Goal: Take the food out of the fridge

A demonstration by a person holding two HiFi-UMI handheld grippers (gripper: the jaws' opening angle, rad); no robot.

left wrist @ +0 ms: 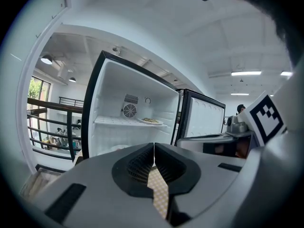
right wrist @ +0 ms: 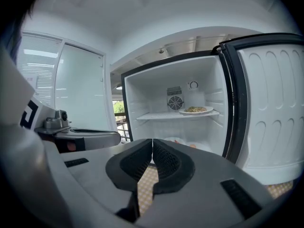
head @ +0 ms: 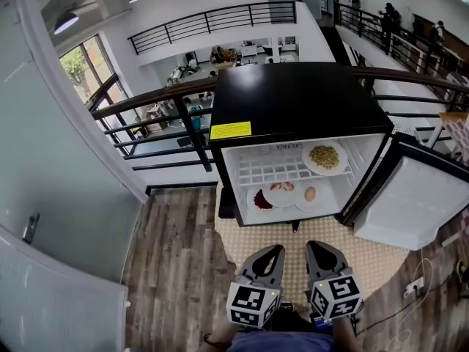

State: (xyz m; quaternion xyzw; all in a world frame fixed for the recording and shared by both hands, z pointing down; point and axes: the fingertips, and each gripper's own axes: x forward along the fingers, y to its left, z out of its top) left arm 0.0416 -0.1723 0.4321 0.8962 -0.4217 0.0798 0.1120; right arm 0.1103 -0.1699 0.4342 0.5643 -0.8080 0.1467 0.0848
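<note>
A small black fridge (head: 293, 101) stands open ahead, its door (head: 414, 196) swung to the right. On its wire shelf sits a plate of noodles (head: 325, 157), also seen as a plate (right wrist: 195, 109) in the right gripper view and a plate (left wrist: 151, 121) in the left gripper view. On the fridge floor lie a plate with dark red food (head: 261, 200), a plate with pink food (head: 282, 190) and an egg (head: 310, 193). My left gripper (head: 278, 249) and right gripper (head: 311, 245) hover side by side in front of the fridge, both shut and empty.
A patterned beige mat (head: 308, 255) lies under the fridge on wood flooring. A dark railing (head: 161, 116) runs behind the fridge. A grey wall (head: 66, 196) stands at the left. Cables and a power strip (head: 414, 288) lie at the right.
</note>
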